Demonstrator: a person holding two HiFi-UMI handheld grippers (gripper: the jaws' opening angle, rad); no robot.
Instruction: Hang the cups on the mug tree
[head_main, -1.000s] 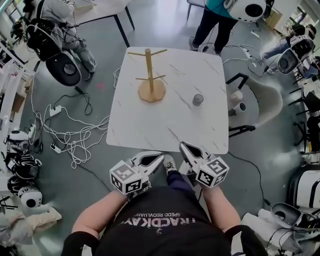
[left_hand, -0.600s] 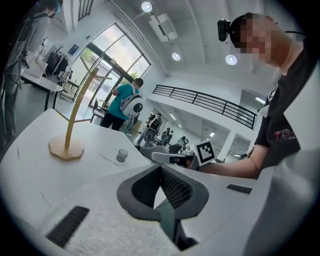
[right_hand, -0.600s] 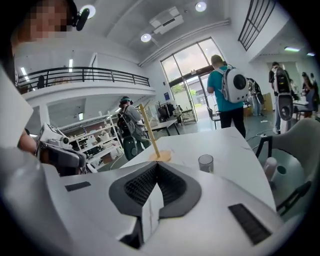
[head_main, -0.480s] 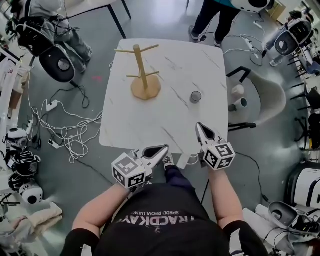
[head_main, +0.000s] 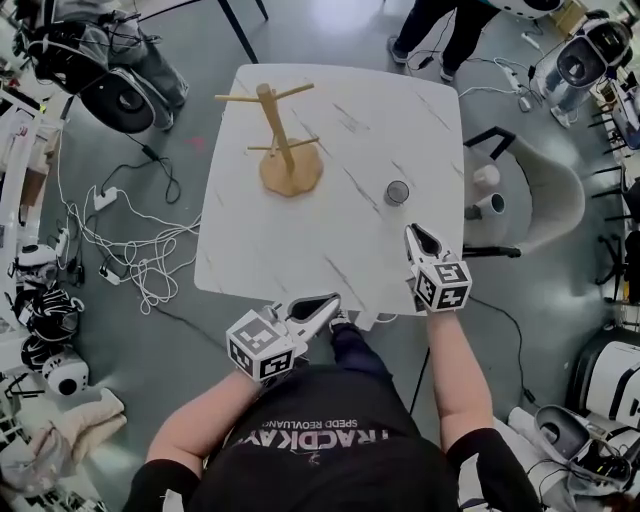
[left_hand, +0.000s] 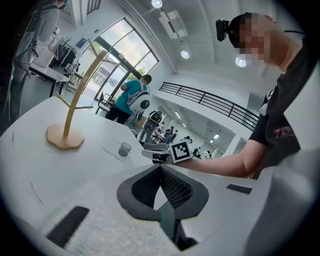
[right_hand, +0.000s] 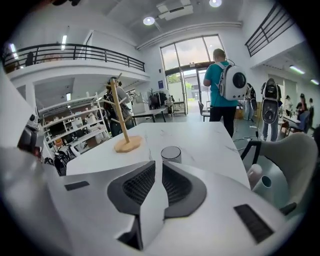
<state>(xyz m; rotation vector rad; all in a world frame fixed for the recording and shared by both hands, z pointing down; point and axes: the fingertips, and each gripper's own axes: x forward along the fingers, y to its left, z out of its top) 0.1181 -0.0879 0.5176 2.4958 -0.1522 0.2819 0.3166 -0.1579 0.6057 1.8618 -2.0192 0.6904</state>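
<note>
Overhead, the head view shows a white marble table (head_main: 330, 240) with the wooden mug tree (head_main: 278, 135) upright near its far left corner, every peg bare; a single grey cup (head_main: 397, 192) stands on the tabletop to the right of the tree, well apart from its base; the right gripper (head_main: 412, 230) hovers over the table's near right part, its tips pointing at the cup but not reaching it; the left gripper (head_main: 334, 298) hangs just off the near edge, close to the person's body; a pale chair (head_main: 545, 195) sits beside the table's right edge and white cables (head_main: 140, 270) sprawl on the floor to the left.

Next, the left gripper view: the left gripper (left_hand: 160, 168) has its jaws together at the tips with nothing between them; beyond them lie the table (left_hand: 30, 165), the mug tree (left_hand: 75, 95) at the left, the cup (left_hand: 124, 148) near the middle, and the right gripper (left_hand: 155, 152) with its marker cube just beside the cup in the picture.

Lastly, the right gripper view: the right gripper (right_hand: 155, 163) has its jaws drawn together, only a thin slit between the pads, empty; the cup (right_hand: 171, 153) stands upright on the table just beyond the tips; the mug tree (right_hand: 120, 115) rises farther back to the left; a person in a teal shirt (right_hand: 225, 85) stands past the far edge.
</note>
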